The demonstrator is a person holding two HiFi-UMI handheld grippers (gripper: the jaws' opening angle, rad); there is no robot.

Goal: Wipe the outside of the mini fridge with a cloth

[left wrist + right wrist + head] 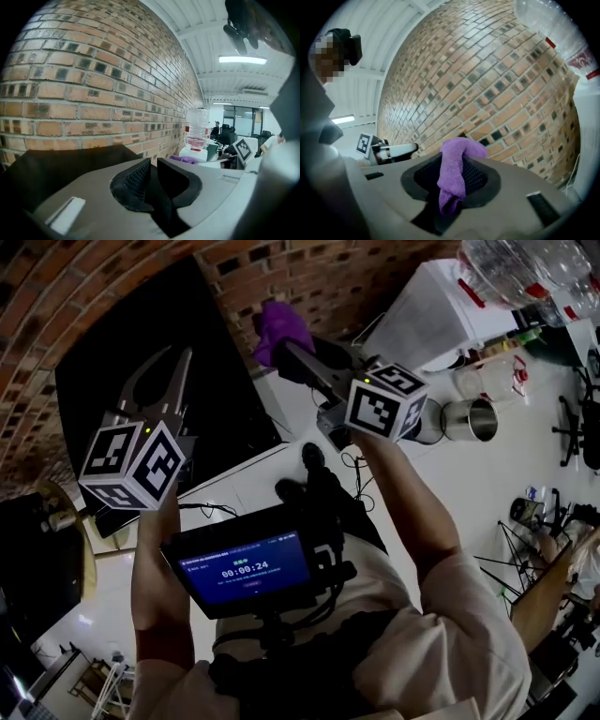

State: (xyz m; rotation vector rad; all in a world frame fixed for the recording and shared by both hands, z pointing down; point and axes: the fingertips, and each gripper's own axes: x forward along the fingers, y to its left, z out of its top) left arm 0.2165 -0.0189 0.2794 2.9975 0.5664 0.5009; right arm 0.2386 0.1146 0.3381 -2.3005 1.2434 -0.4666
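Observation:
The black mini fridge (pixel 112 371) stands against the brick wall, and its dark top (pixel 56 171) fills the lower left of the left gripper view. My left gripper (pixel 181 356) hangs over it, jaws together with nothing between them (pixel 152 165). To the right my right gripper (pixel 289 351) is raised just past the fridge's right side. It is shut on a purple cloth (pixel 279 324). The cloth (pixel 457 161) sticks up from between the pads and hangs crumpled toward the camera.
A white water dispenser (pixel 441 306) with a clear bottle (pixel 520 268) stands right of the fridge, a metal cup (pixel 472 418) near it. The brick wall (pixel 309 273) runs behind. A screen (pixel 246 568) hangs at the person's chest. Cables lie on the white floor.

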